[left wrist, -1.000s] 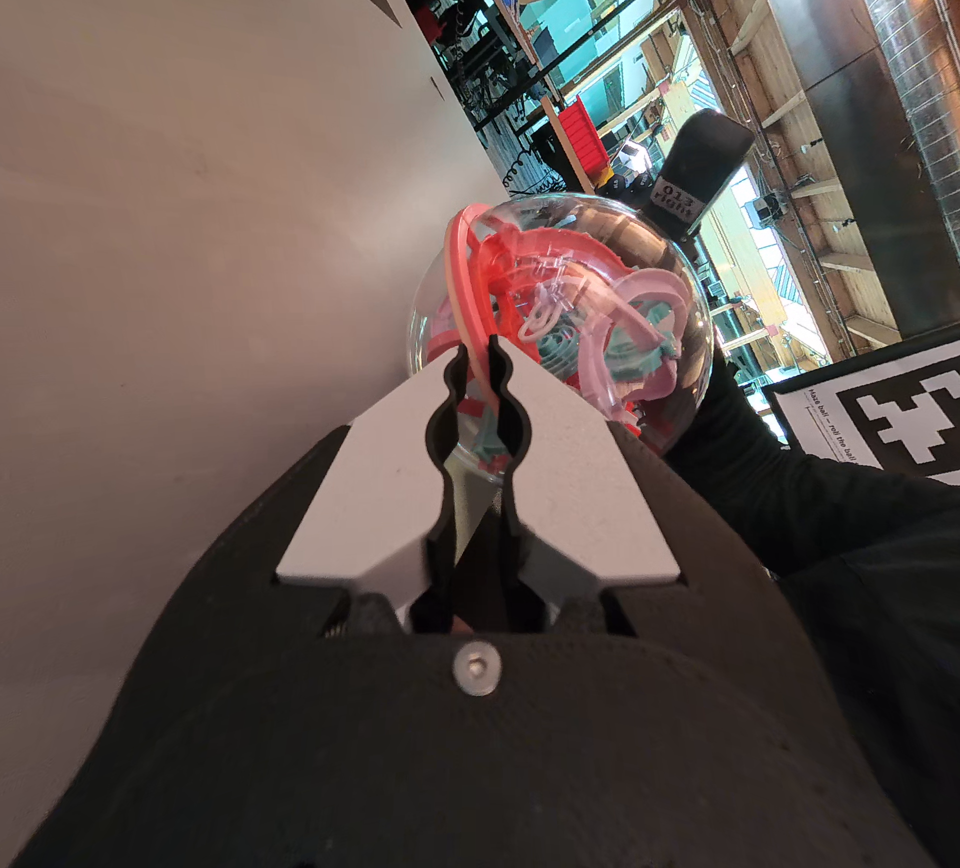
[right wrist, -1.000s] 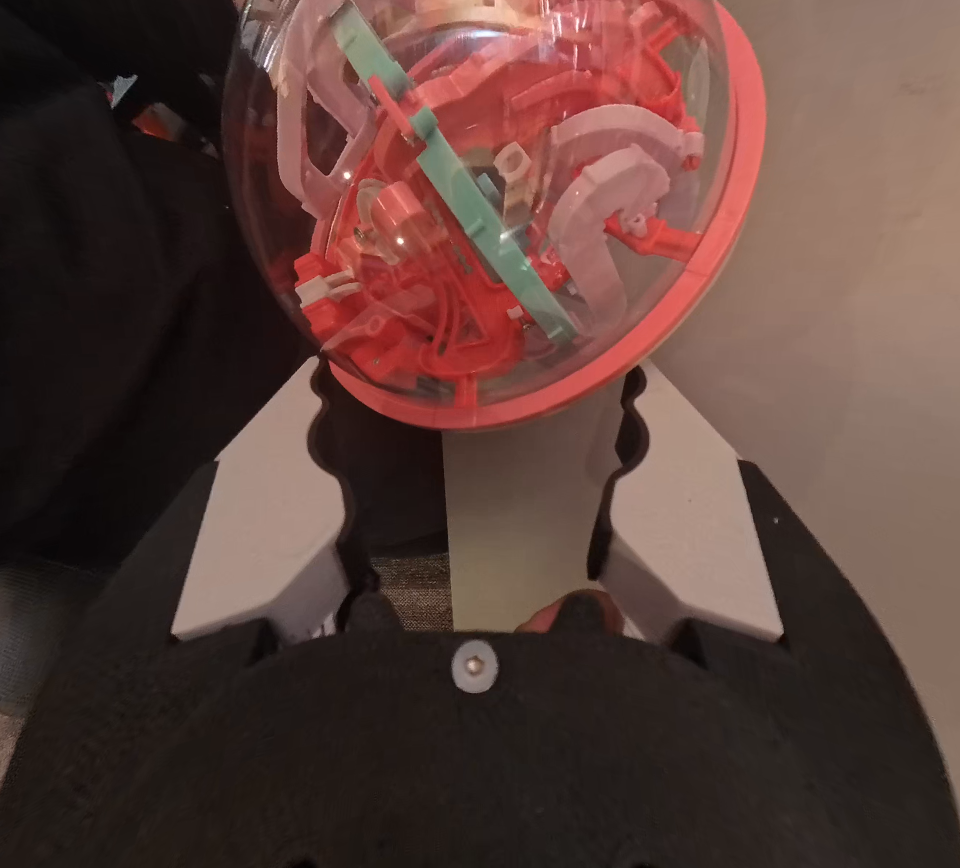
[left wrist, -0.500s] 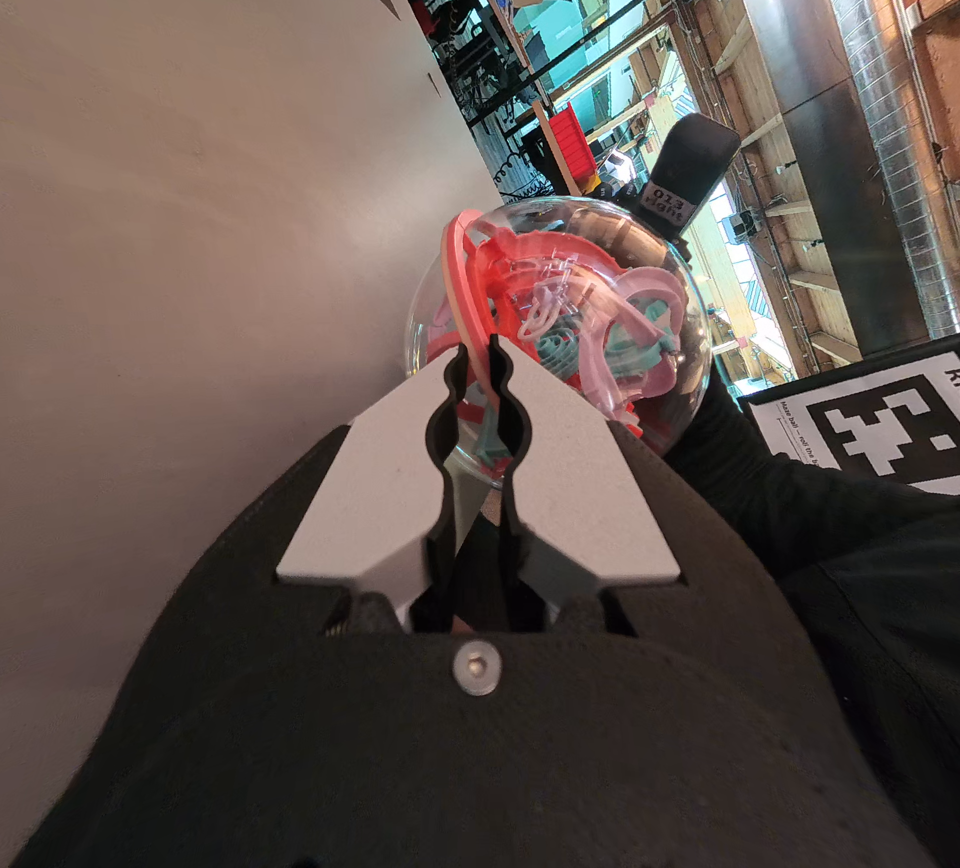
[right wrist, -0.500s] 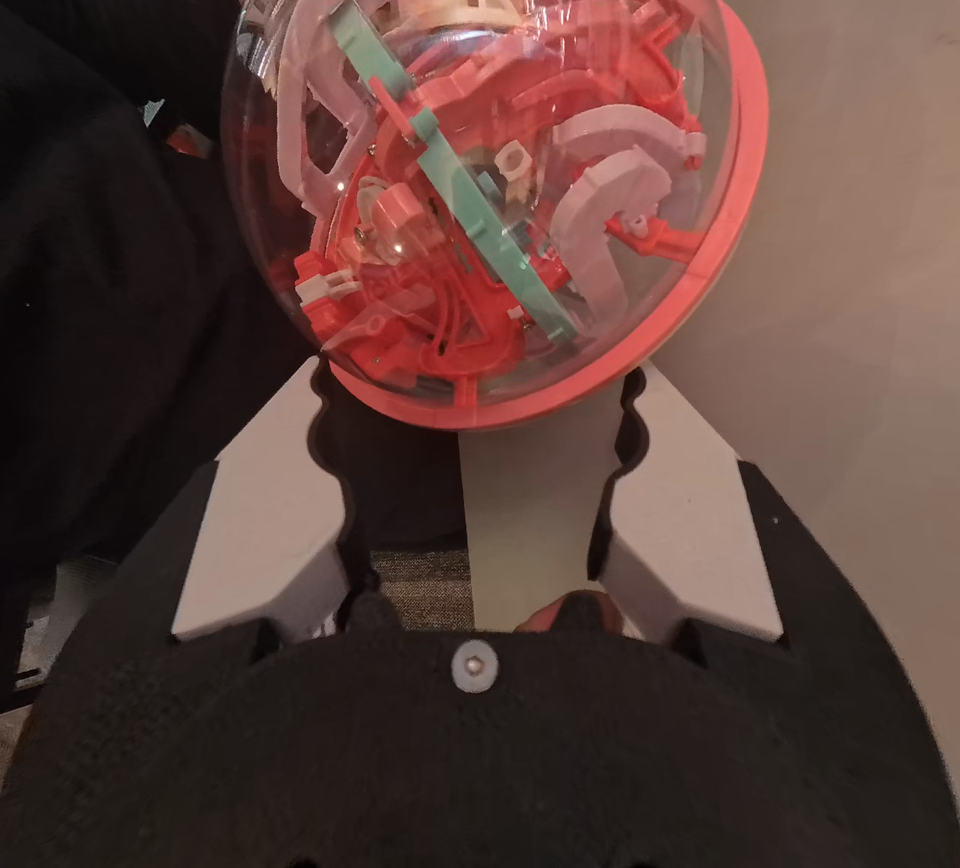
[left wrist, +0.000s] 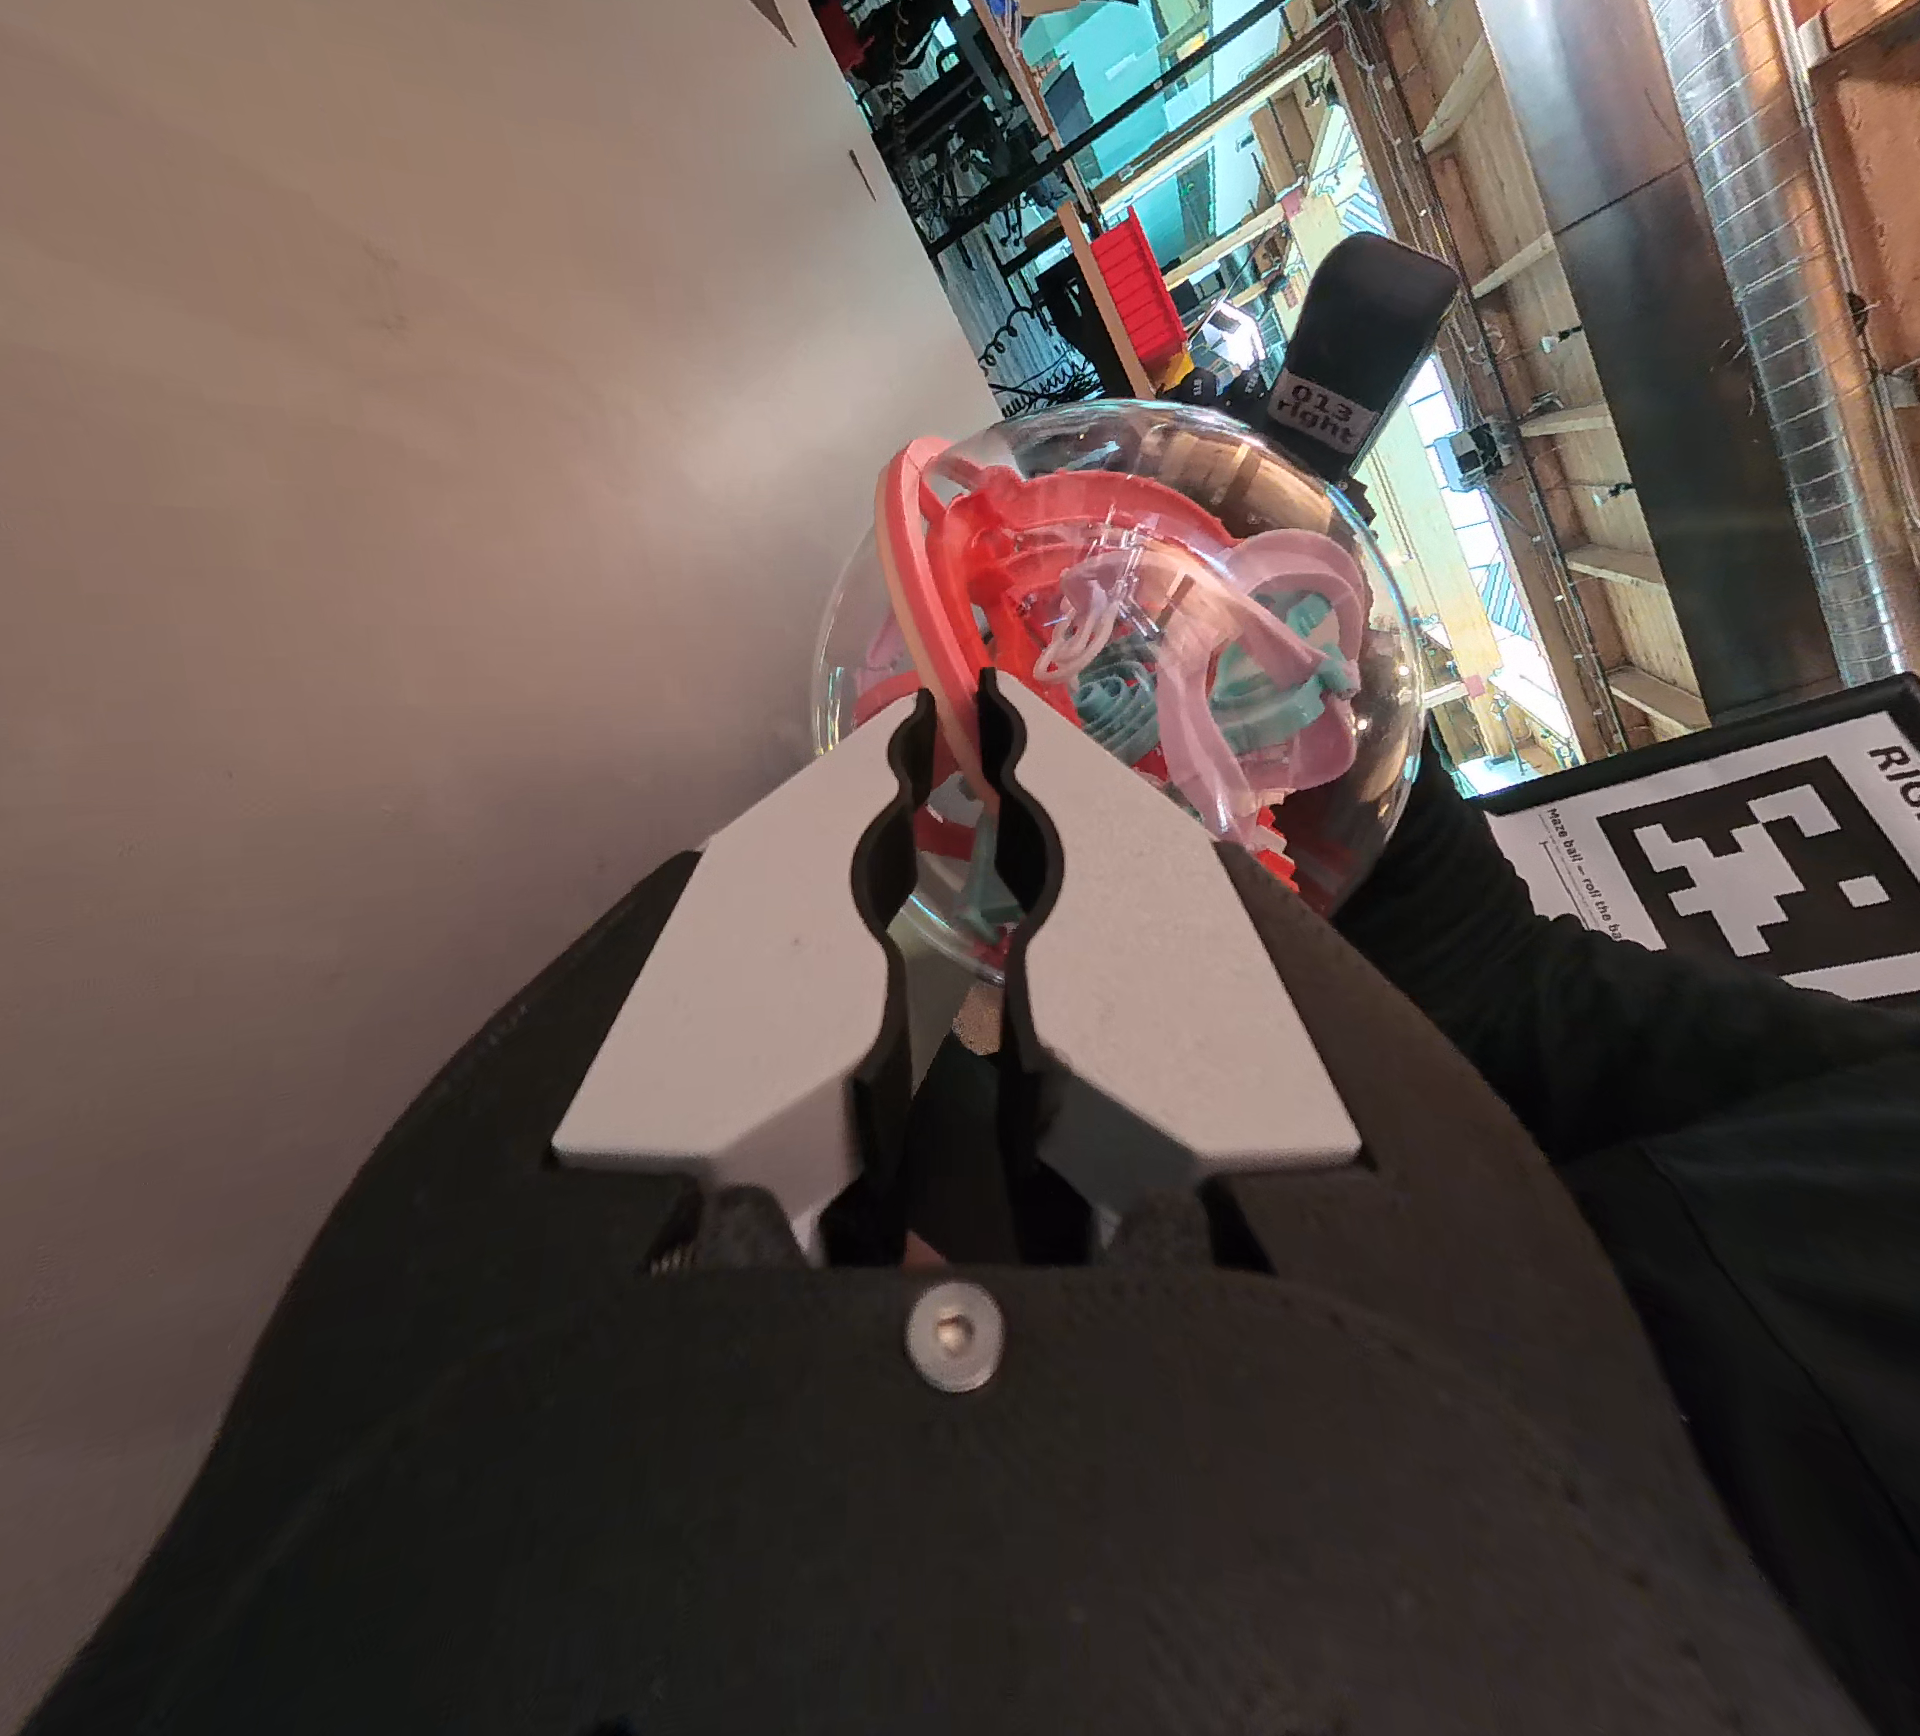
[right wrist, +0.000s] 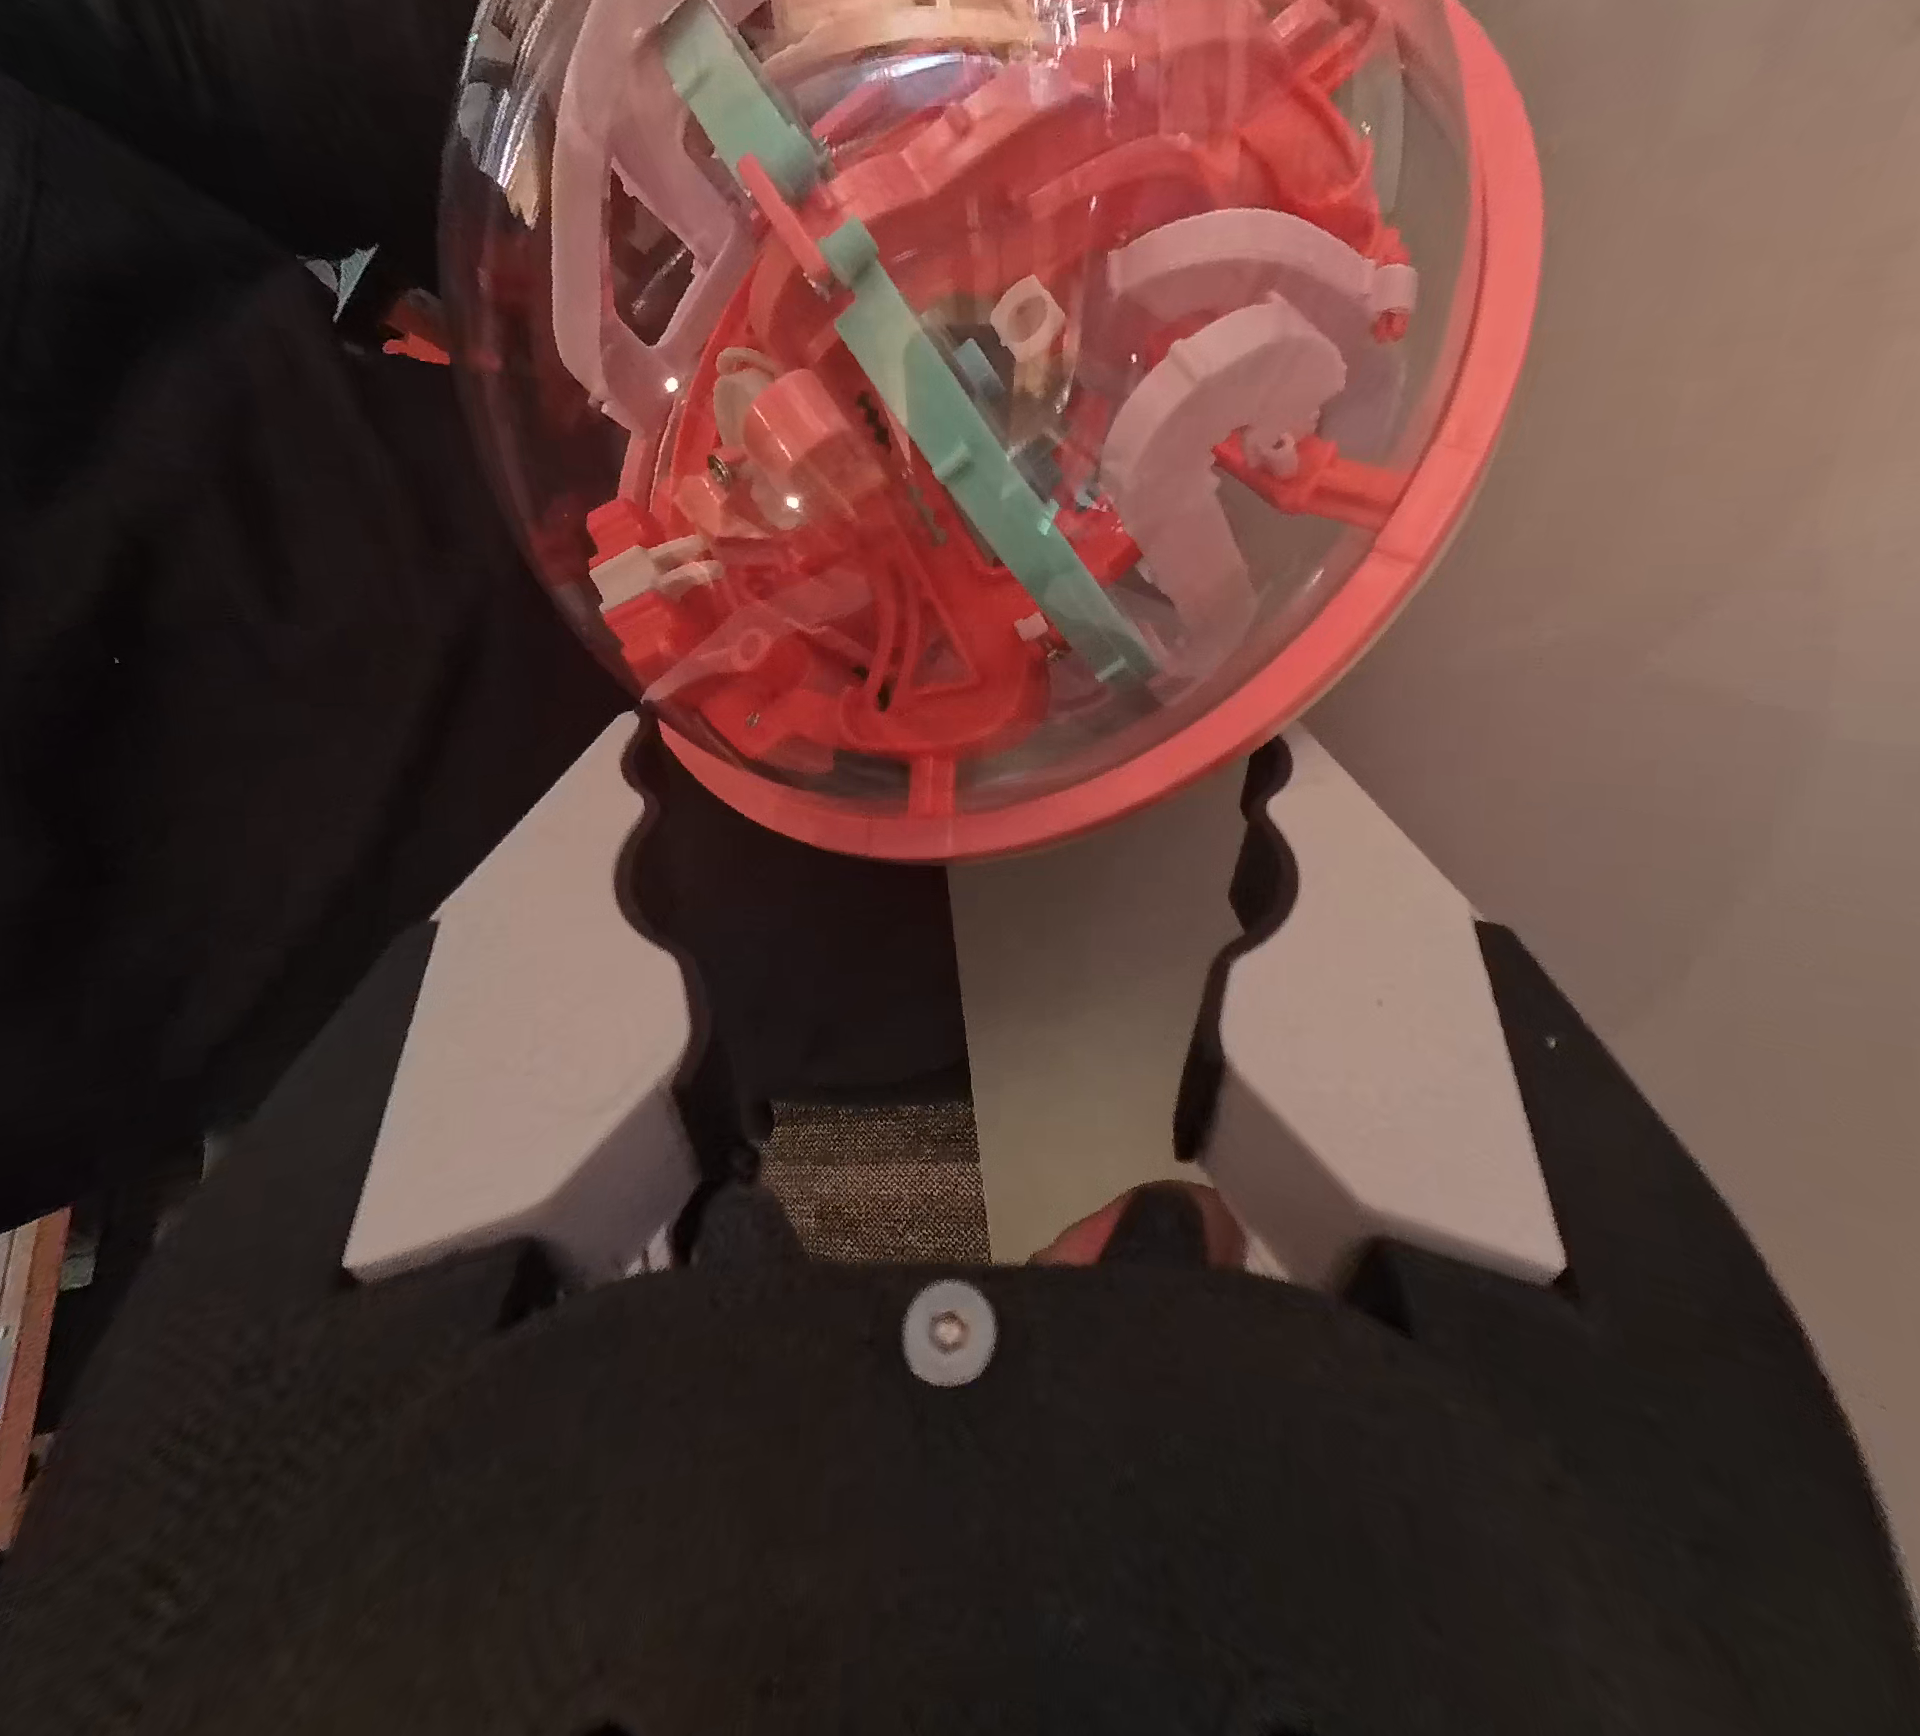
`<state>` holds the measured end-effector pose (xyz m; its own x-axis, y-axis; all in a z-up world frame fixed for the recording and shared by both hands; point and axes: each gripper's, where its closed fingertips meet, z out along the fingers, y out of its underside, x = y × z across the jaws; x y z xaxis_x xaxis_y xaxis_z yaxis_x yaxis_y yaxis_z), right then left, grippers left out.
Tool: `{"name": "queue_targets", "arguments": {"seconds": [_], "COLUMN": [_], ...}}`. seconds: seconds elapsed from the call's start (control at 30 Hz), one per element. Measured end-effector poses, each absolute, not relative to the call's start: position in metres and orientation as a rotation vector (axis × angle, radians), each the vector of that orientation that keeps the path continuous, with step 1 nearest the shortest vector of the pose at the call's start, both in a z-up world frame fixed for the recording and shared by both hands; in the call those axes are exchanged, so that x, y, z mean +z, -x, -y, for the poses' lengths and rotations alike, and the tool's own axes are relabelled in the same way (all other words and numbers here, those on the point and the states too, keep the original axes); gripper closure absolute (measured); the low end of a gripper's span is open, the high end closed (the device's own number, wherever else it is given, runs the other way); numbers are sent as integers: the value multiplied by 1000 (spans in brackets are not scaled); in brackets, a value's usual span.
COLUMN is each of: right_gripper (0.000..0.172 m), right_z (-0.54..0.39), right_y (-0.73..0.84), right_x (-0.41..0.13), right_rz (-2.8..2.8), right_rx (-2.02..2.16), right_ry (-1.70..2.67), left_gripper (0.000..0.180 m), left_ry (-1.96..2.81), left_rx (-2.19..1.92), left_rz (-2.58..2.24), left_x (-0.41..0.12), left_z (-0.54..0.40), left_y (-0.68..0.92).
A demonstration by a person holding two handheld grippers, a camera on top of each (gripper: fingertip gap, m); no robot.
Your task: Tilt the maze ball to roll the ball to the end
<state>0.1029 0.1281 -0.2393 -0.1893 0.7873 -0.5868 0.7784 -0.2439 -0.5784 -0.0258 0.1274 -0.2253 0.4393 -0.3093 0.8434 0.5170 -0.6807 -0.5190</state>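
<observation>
The maze ball [left wrist: 1143, 647] is a clear sphere with red, pink and teal tracks inside and a pink rim [left wrist: 904, 564] around its middle. My left gripper [left wrist: 956, 699] is shut on that rim, with both pads pressed on it. In the right wrist view the ball [right wrist: 987, 336] fills the upper middle. My right gripper [right wrist: 956, 746] stands wide, and both its fingertips rest against the ball's near side. One of its fingers [left wrist: 1351, 336] shows behind the ball in the left wrist view. The ball is held off the table. I cannot make out the small ball inside.
A pale table surface [left wrist: 364, 439] runs along the left, and also shows at right in the right wrist view [right wrist: 1714, 543]. A sheet with a black-and-white marker [left wrist: 1714, 865] lies at right. A person's black sleeve [right wrist: 208, 543] is close beside the ball. Workshop shelves [left wrist: 1143, 76] stand far behind. The grippers' ends are close to 15 cm from one another.
Both grippers and the ball have tilted slightly together. Both grasps look unchanged.
</observation>
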Motion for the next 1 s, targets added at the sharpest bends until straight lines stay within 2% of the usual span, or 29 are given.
{"name": "queue_targets", "arguments": {"seconds": [1.0], "right_gripper": [63], "right_z": [-127], "right_y": [-82], "right_x": [-242], "right_rz": [1780], "right_rx": [1535], "right_ry": [2063], "left_gripper": [174], "left_ry": [1904], "left_rx": [-1248], "left_rz": [208], "left_x": [-226], "left_z": [-141], "left_y": [47]}}
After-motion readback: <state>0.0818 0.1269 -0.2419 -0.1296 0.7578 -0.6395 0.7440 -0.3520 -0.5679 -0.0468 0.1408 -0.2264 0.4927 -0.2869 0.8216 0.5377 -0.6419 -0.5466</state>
